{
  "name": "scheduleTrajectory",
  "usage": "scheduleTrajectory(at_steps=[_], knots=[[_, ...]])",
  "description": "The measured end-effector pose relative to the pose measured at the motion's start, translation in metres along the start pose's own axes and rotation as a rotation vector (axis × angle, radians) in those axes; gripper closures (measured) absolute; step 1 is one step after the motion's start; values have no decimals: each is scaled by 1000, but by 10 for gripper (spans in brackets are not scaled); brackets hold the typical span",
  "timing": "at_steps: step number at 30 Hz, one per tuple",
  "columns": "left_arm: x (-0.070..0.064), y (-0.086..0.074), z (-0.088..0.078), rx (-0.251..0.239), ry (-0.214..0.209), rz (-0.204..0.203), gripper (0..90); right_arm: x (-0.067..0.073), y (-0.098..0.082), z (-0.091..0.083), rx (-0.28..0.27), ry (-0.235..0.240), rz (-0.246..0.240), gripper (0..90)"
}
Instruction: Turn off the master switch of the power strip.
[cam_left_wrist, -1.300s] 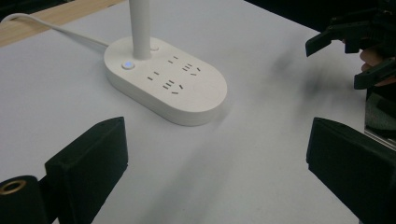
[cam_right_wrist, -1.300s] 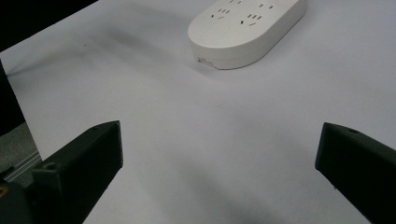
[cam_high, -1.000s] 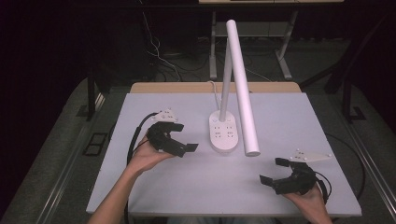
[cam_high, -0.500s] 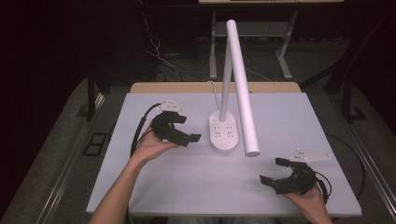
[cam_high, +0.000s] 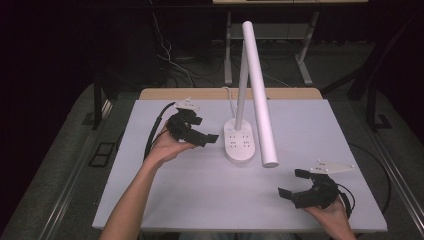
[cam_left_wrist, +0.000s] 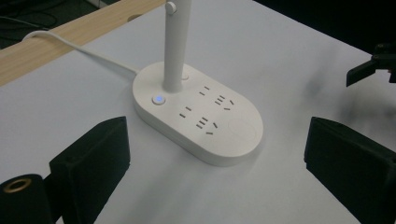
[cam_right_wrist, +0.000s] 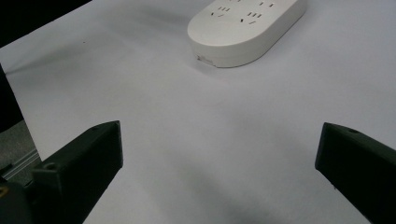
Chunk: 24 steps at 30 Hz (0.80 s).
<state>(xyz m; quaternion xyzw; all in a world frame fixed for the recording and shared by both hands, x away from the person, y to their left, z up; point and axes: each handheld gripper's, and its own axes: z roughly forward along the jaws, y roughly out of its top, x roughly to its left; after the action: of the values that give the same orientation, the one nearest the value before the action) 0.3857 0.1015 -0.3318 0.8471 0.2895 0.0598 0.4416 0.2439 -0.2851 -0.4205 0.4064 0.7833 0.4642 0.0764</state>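
While I check the high view, the left gripper (cam_high: 200, 135) sits left of centre in the frame, jaws spread wide and holding nothing, tips pointing right at the lamp base (cam_high: 239, 146). It's just beside the base, and I can't tell if it touches. The base is a white oval slab with socket slots, standing at the middle of the white table (cam_high: 320, 130). A thin stem (cam_high: 241, 85) rises from its far end, and the long white lamp head (cam_high: 259, 95) slopes down to the right of the base, with its tip lower-right of it. The right gripper (cam_high: 295, 184) is at lower right of the frame, well apart from the lamp, jaws wide and empty, held in the person's hand (cam_high: 332, 215).

Left gripper view: my two black jaws stand far apart at the lower corners, nothing between them but table. The lamp base (cam_left_wrist: 198, 112) lies centre frame ahead of them. A blue-lit button (cam_left_wrist: 159, 99) sits beside the stem foot, and a white cable (cam_left_wrist: 79, 49) runs off to upper left over the wooden edge (cam_left_wrist: 70, 35). The right gripper's jaw tip shows at the right edge, upper part.

Right gripper view: jaws wide apart at the lower corners, gripping nothing. The lamp base (cam_right_wrist: 247, 28) is at the top centre, well clear of them, with bare table between.
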Motion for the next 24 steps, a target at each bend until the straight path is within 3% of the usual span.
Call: scheduleTrajectory(at_steps=[18, 19, 22, 24], knots=[[28, 9, 18, 25, 48, -68, 85, -1, 0, -1, 0, -5, 3, 1], [28, 9, 20, 11, 51, -90, 87, -1, 0, -1, 1, -5, 2, 1], [32, 10, 23, 22, 53, -88, 94, -1, 0, -1, 0, -4, 2, 1], [34, 10, 26, 14, 56, -111, 97, -1, 0, -1, 0, -5, 2, 1]])
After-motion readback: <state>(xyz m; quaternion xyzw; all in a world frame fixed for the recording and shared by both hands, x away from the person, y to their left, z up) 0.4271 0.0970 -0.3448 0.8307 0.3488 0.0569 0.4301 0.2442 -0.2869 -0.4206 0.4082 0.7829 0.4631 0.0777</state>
